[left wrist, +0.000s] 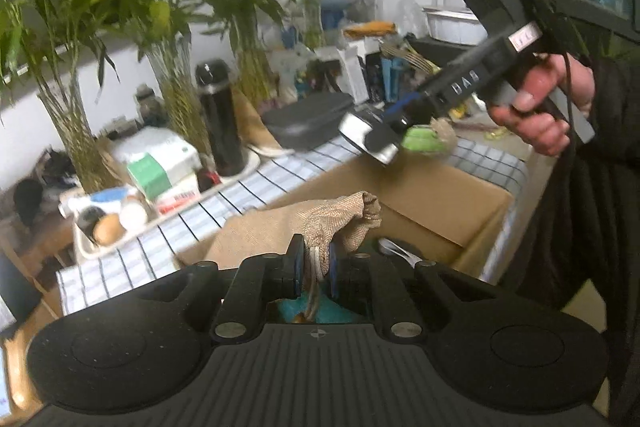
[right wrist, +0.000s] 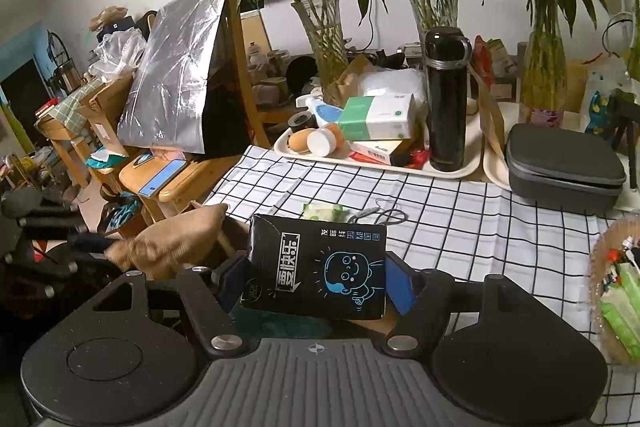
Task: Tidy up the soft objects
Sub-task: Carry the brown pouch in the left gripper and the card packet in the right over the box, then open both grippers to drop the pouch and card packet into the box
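Note:
My left gripper [left wrist: 315,263] is shut on the neck and drawstring of a small burlap pouch [left wrist: 344,223], which it holds over an open cardboard box [left wrist: 440,207]. That same burlap pouch [right wrist: 176,243] shows blurred at the left of the right wrist view. My right gripper [right wrist: 316,283] is shut on a black tissue pack [right wrist: 316,263] with a blue cartoon, pads on both of its short sides. In the left wrist view a hand [left wrist: 540,107] holds the right gripper [left wrist: 372,143] above the box's far side. A small green wipes pack [right wrist: 322,211] lies on the checked tablecloth [right wrist: 460,227].
Behind the cloth stand a tray [right wrist: 360,159] with tissue boxes and a black flask [right wrist: 446,99], a grey zip case [right wrist: 564,167], and vases of bamboo [right wrist: 324,35]. A woven basket [right wrist: 600,259] with green packs sits at the right edge. A wooden stool with a phone [right wrist: 162,177] stands left.

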A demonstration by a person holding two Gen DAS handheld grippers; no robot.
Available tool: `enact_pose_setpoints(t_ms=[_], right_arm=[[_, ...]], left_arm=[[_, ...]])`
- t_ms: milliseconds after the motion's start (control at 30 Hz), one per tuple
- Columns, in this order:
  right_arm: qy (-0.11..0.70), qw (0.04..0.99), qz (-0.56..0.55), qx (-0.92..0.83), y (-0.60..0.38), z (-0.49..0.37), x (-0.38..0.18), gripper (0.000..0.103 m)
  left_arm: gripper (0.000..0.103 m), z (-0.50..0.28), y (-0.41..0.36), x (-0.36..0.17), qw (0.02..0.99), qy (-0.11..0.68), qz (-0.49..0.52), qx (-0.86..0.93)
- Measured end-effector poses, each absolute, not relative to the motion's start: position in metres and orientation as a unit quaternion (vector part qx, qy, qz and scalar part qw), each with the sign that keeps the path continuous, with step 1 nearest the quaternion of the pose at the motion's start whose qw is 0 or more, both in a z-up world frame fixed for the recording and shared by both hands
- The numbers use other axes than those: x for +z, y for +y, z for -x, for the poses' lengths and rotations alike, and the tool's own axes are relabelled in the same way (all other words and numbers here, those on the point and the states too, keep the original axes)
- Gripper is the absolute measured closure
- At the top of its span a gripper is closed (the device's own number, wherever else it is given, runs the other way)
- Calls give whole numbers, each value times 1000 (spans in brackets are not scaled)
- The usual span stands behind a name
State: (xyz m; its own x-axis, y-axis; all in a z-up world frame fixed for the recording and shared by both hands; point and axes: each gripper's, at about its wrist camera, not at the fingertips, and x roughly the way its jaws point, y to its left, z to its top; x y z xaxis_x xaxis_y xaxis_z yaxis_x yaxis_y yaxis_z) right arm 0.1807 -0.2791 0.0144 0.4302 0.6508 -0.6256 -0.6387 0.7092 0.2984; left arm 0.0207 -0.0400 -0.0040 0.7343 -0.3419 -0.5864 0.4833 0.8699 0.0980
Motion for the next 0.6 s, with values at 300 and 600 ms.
enact_pose_setpoints(t_ms=[300, 600], right_arm=[[379, 842, 4, 385, -276, -171, 13, 30], [398, 831, 28, 388, -274, -165, 5, 30]], left_arm=[[78, -13, -48, -22, 905, 335, -134, -227], [35, -3, -44, -18, 913, 331, -109, -212]])
